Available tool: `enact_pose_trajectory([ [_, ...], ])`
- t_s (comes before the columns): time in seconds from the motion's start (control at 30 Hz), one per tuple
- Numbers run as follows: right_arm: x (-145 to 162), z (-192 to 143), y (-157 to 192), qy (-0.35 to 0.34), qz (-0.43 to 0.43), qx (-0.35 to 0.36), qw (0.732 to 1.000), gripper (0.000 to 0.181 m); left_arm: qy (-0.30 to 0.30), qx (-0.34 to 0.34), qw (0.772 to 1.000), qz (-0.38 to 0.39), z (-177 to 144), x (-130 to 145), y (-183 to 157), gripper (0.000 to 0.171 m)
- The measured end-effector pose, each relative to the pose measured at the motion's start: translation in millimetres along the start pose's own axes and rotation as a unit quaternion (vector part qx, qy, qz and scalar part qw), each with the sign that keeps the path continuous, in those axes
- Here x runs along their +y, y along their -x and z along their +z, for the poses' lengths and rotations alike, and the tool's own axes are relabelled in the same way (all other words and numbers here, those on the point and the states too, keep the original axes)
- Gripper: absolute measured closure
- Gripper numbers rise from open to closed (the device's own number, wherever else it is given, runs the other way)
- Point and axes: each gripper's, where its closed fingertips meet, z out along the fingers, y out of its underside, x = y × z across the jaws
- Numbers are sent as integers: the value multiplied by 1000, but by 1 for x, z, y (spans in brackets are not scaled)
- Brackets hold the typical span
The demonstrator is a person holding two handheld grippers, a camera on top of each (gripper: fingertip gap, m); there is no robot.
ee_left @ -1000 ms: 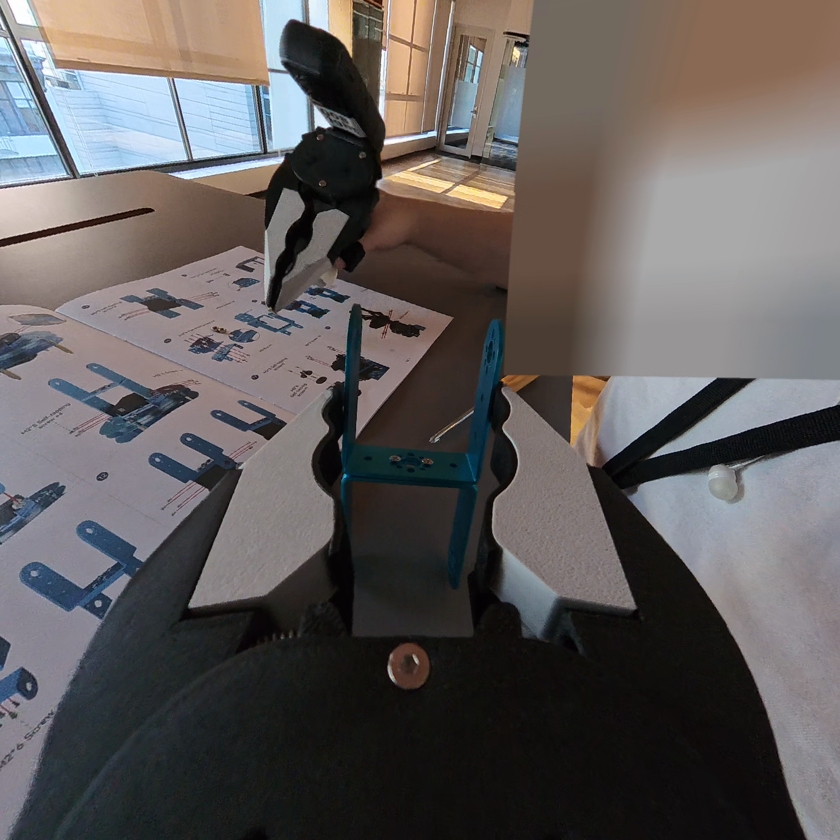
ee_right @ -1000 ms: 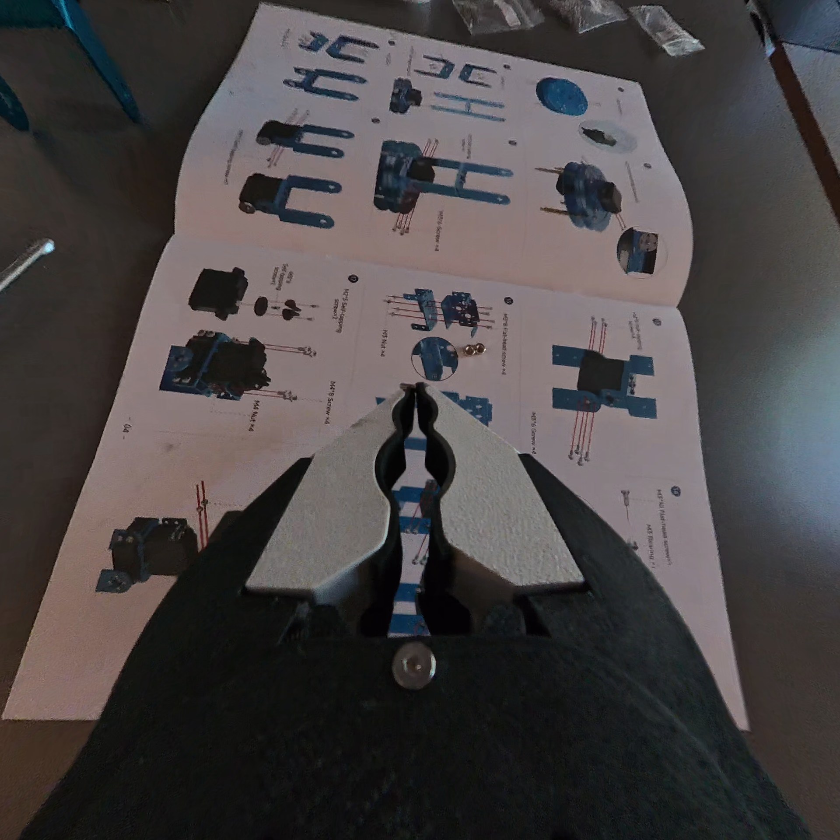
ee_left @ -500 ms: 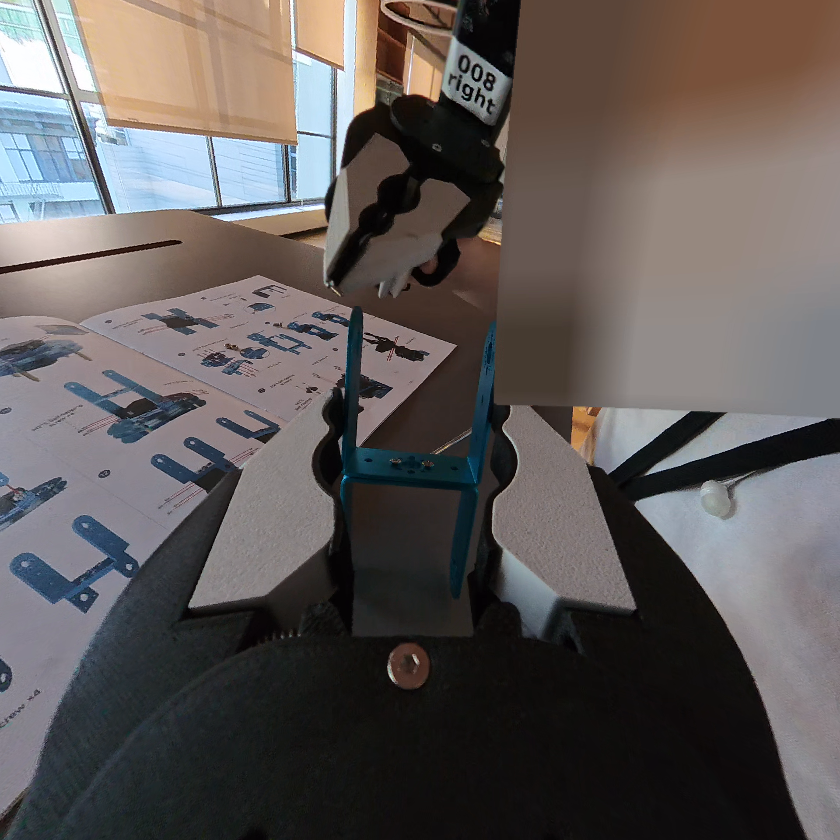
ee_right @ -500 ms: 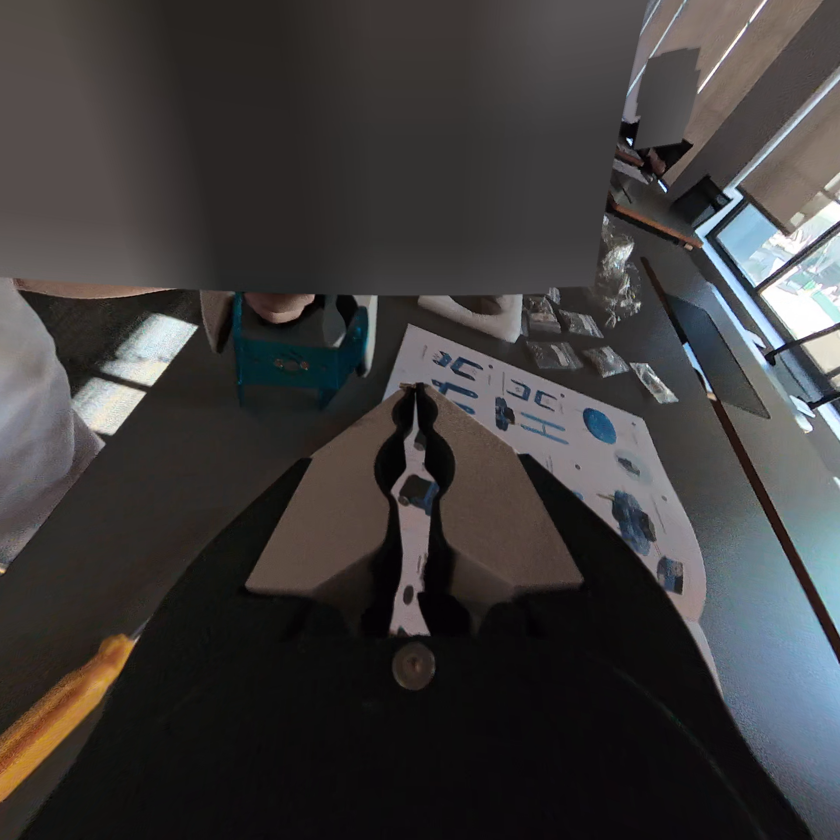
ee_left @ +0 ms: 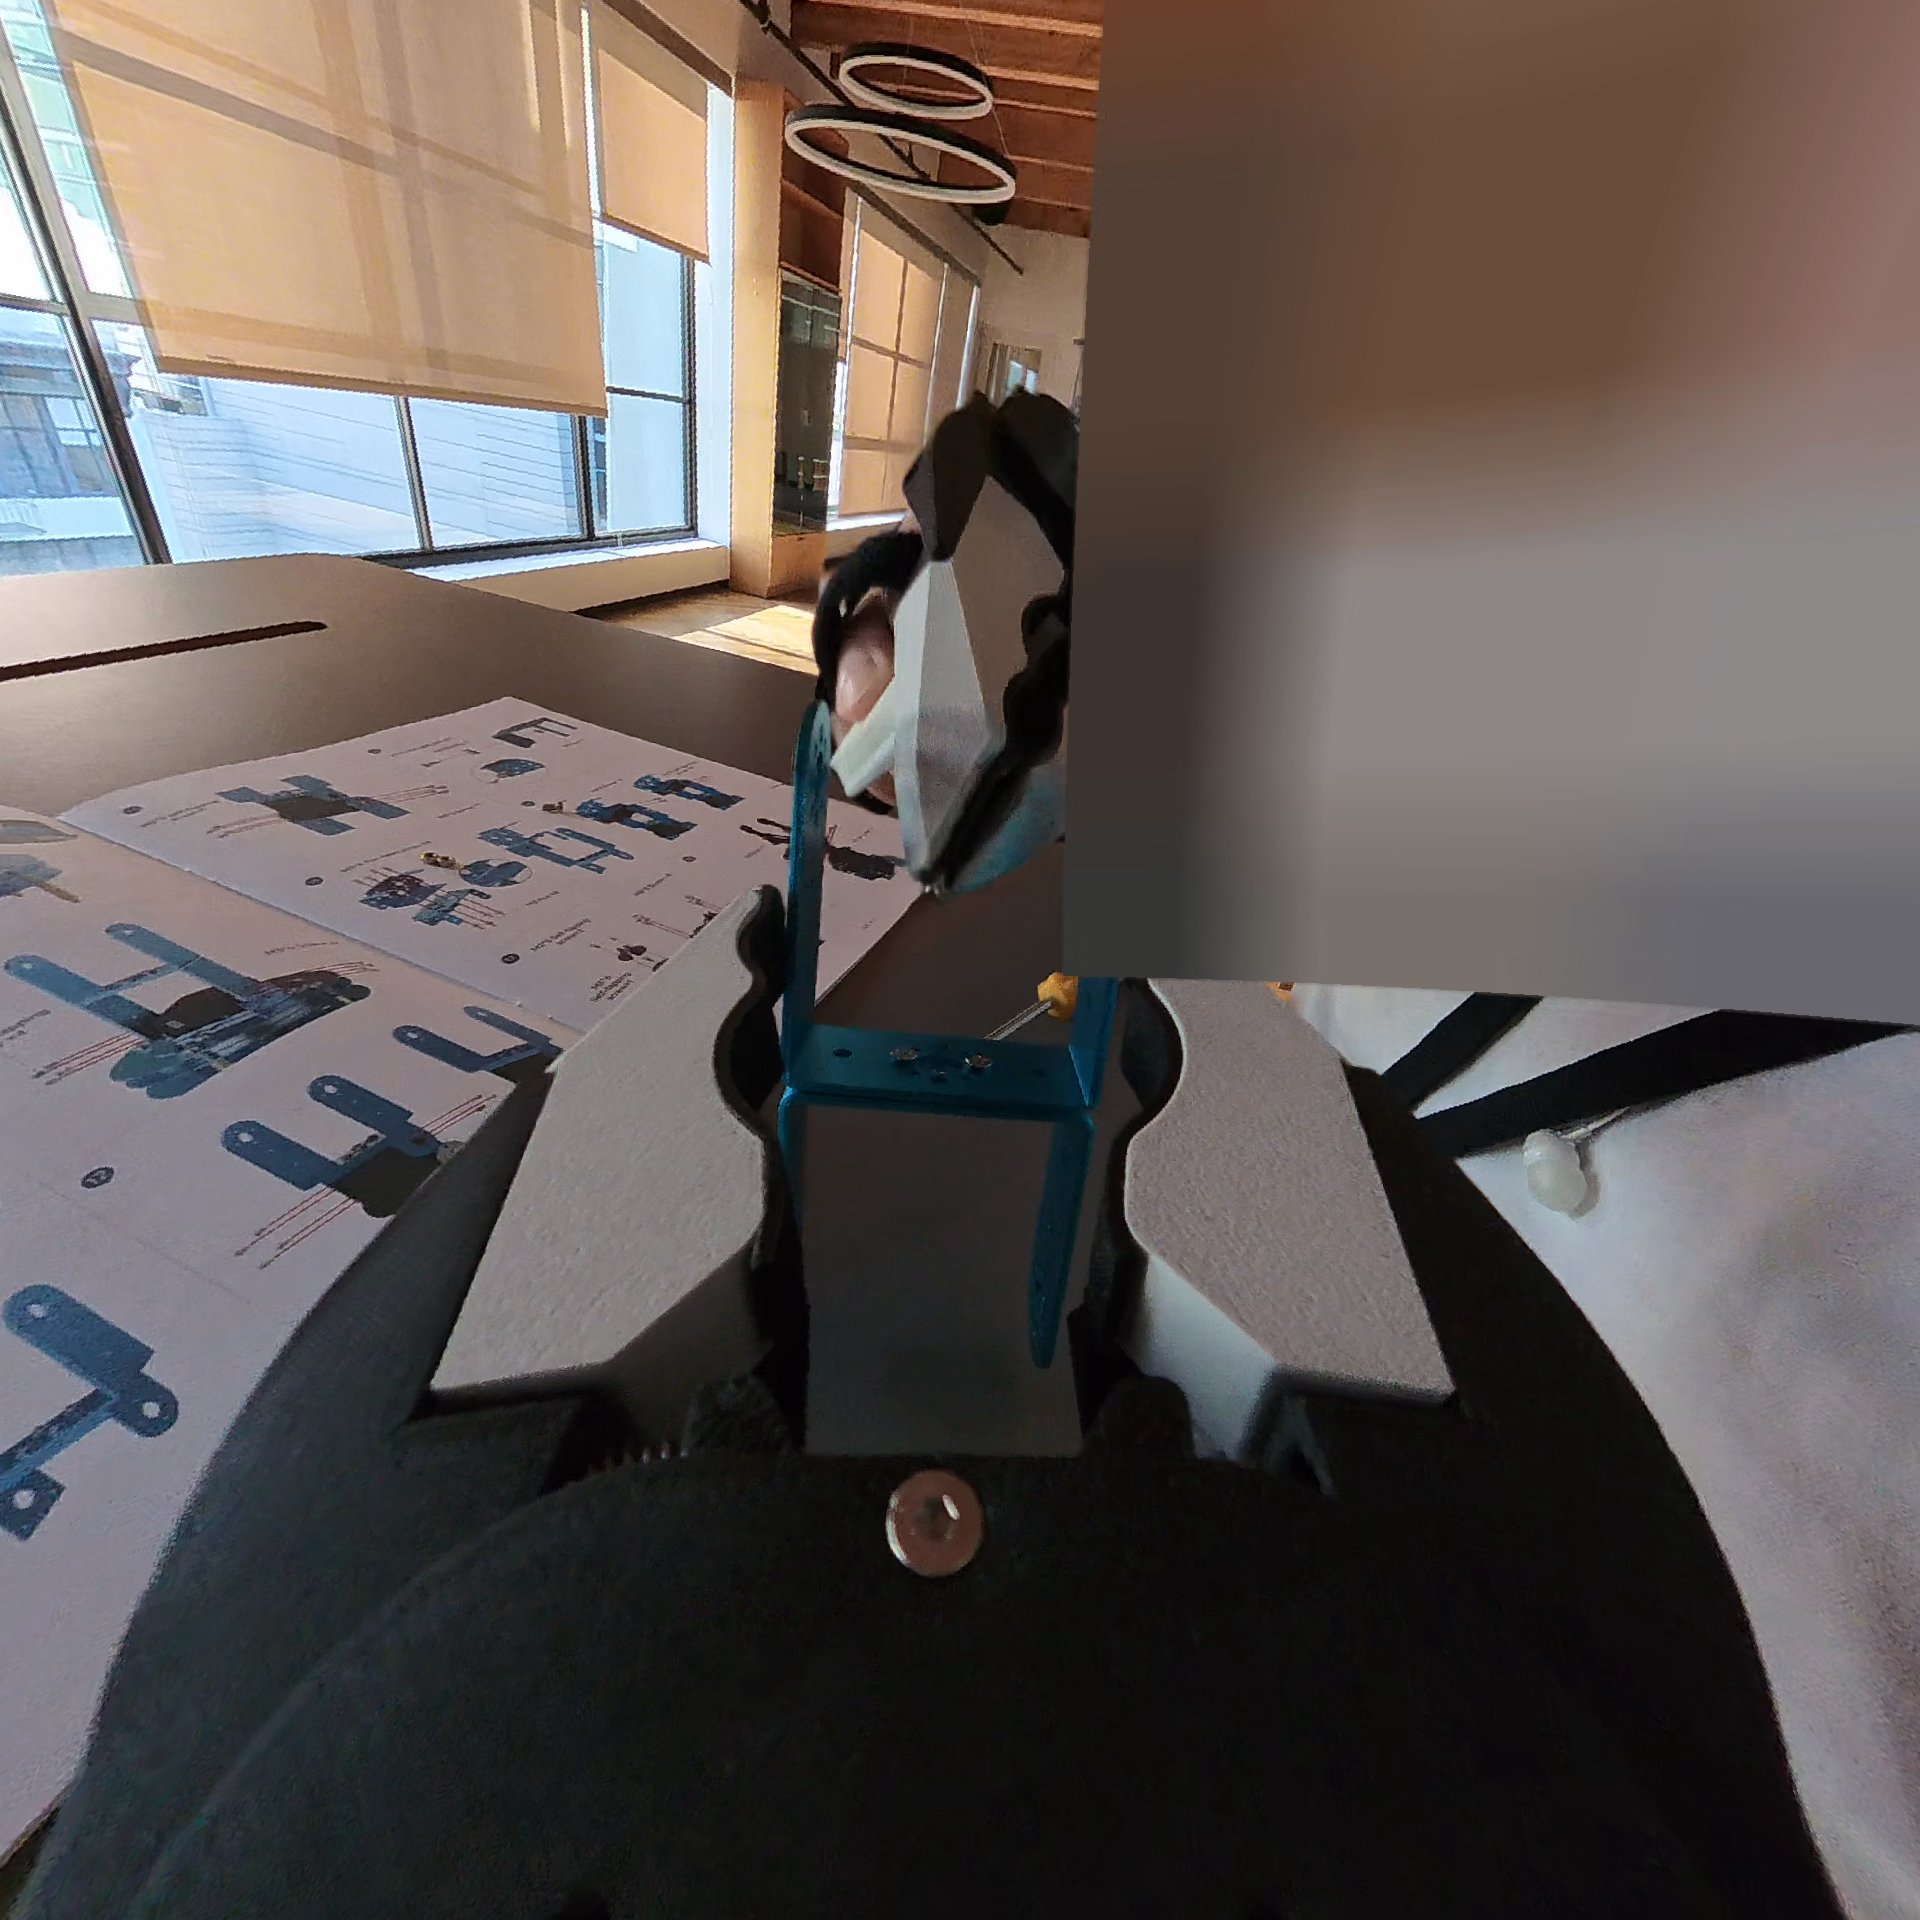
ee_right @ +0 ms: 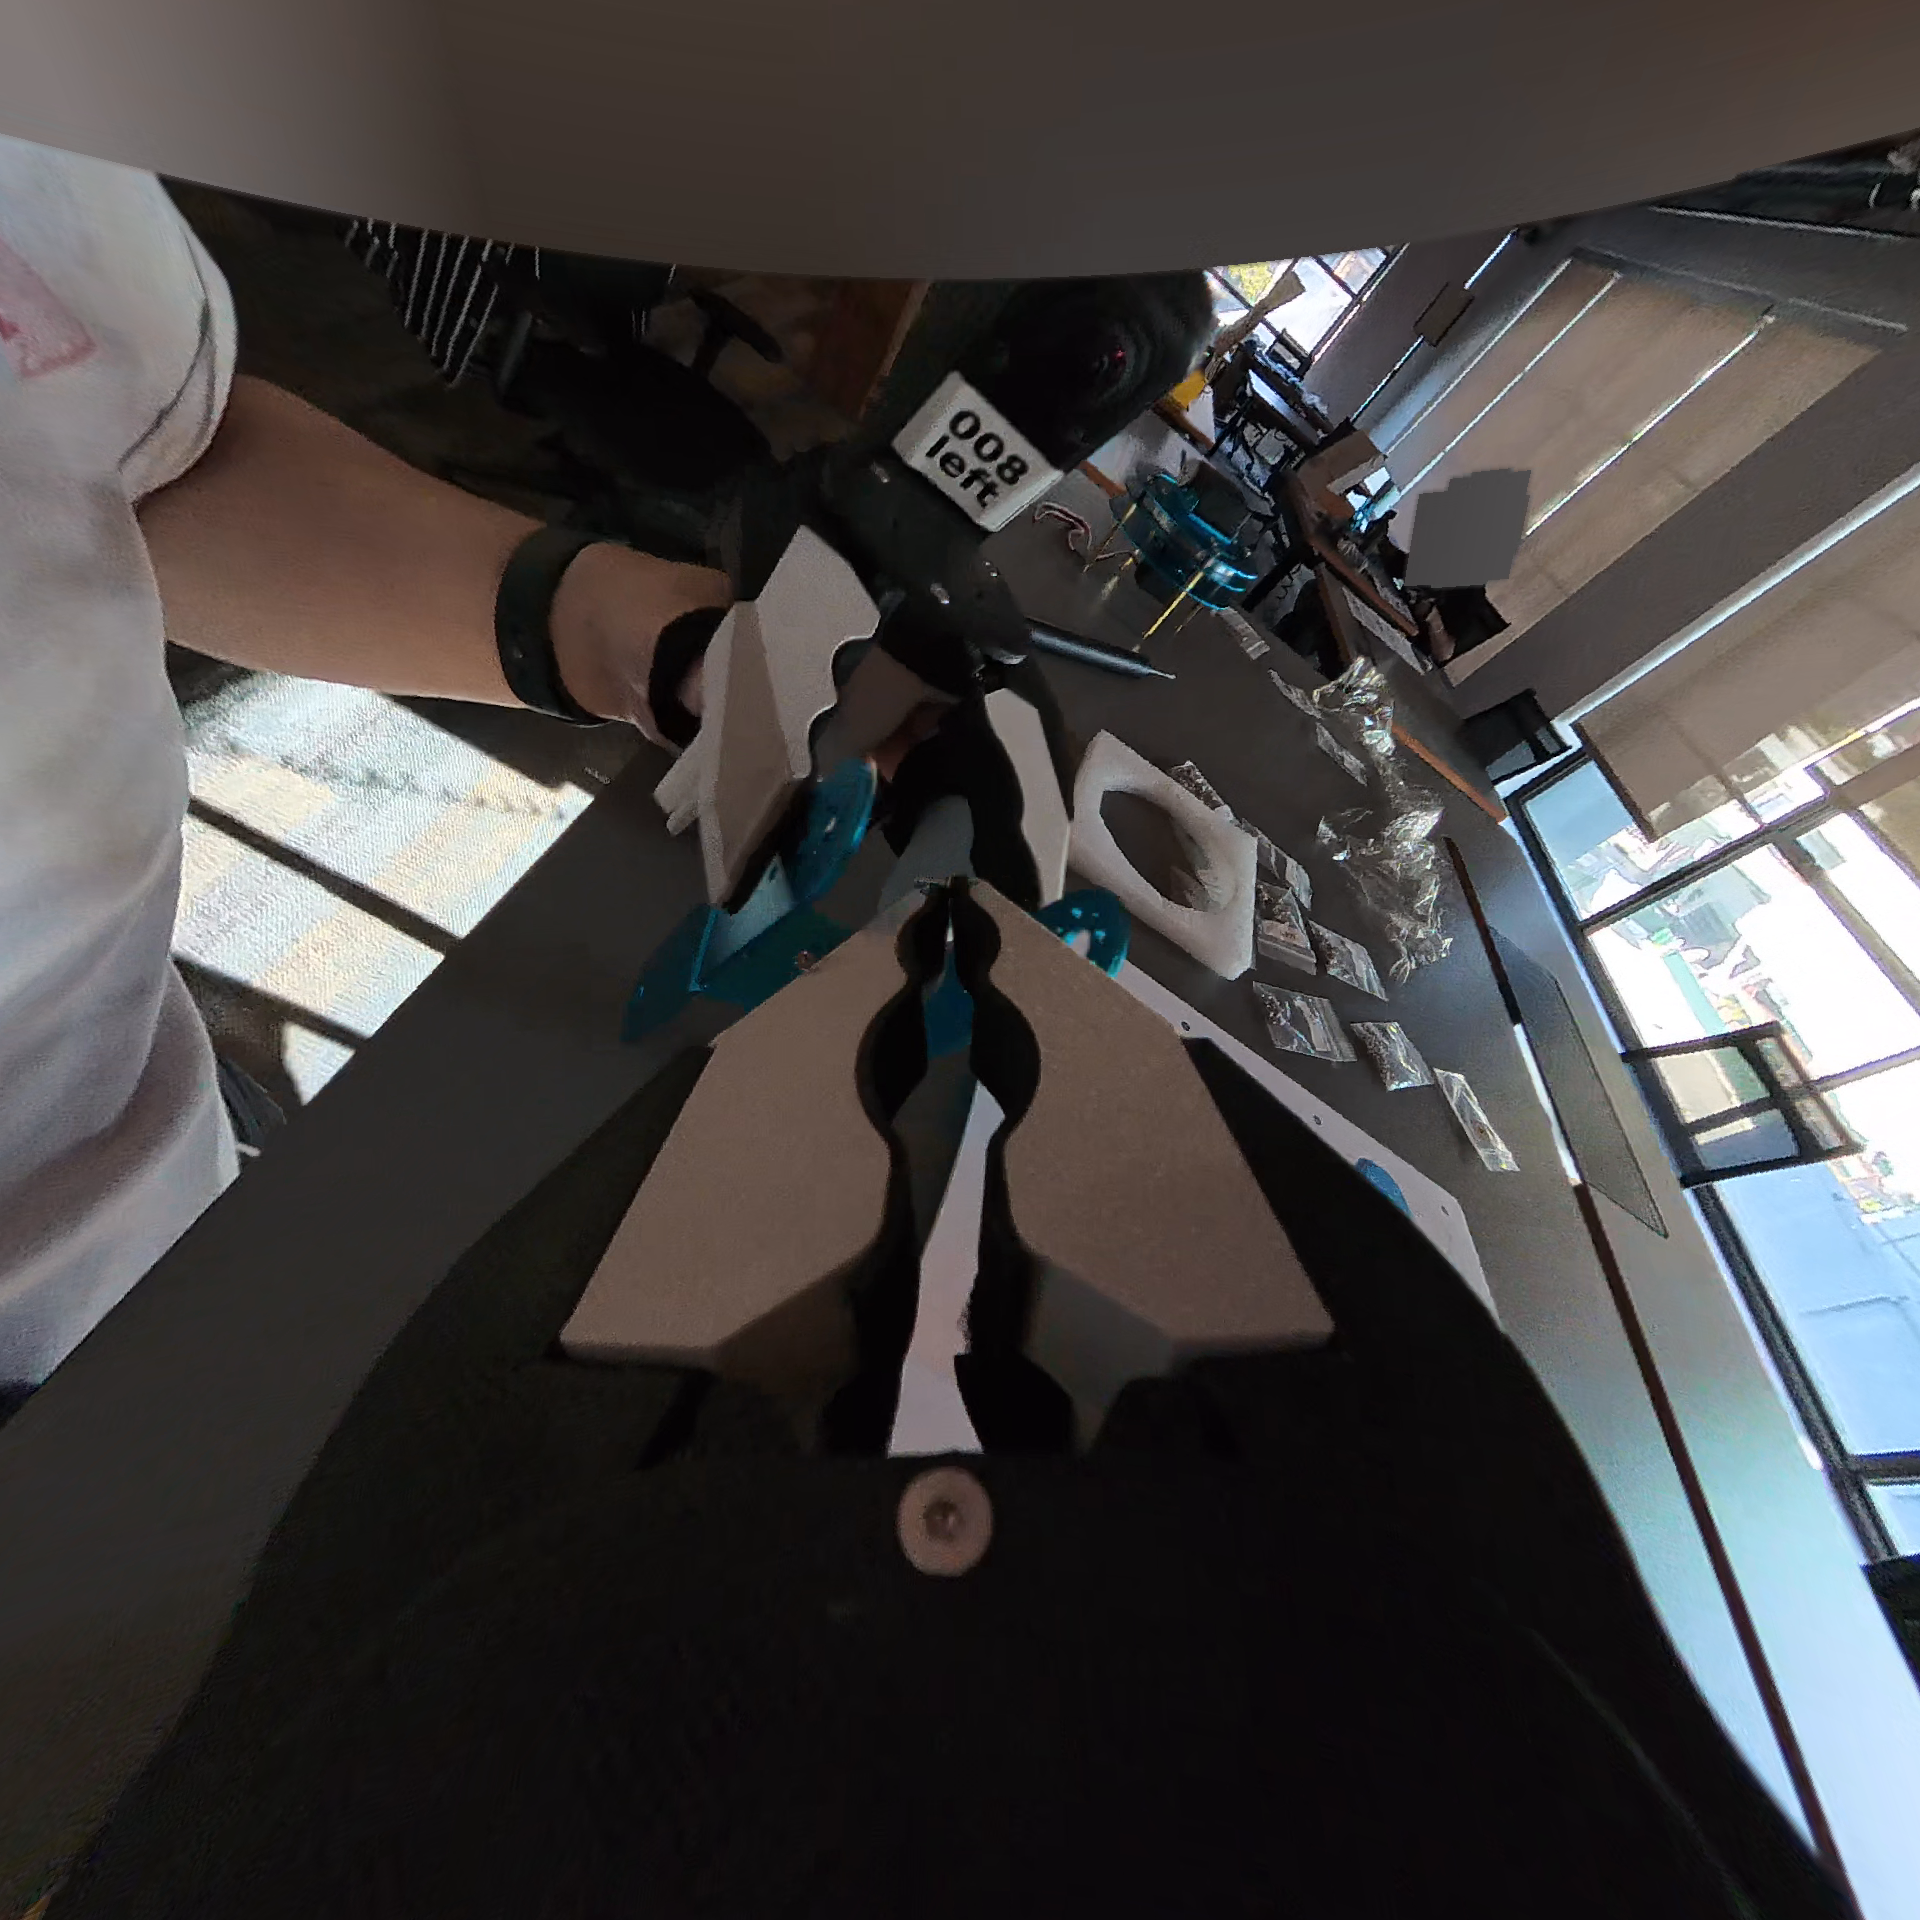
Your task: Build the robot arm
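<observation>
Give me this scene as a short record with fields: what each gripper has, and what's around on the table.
left gripper: shut on the blue bracket, gripped by its two side arms
right gripper: shut, tips pinching something tiny, too small to tell; close above the bracket
table: dark, with an open instruction booklet
also on table: white foam piece, small clear bags, yellow-handled tool behind the bracket

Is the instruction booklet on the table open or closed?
Open. The booklet lies spread flat on the table, both pages of diagrams showing on either side of its centre fold.
</observation>
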Motion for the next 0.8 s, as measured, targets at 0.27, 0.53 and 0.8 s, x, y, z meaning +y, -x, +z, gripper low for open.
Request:
enact_pose_trajectory([
  [0.27, 18, 14, 20, 51, -94, 0, 994, 181, -4, 5, 1000, 6, 0, -1, -3, 107],
  [0.53, 20, 14, 23, 61, -138, 8, 988, 181, -2, 4, 1000, 6, 0, 0, -3, 107],
  [0.8, 18, 12, 28, 56, -226, 23, 972, 181, -2, 9, 1000, 7, 1, 0, -4, 107],
])
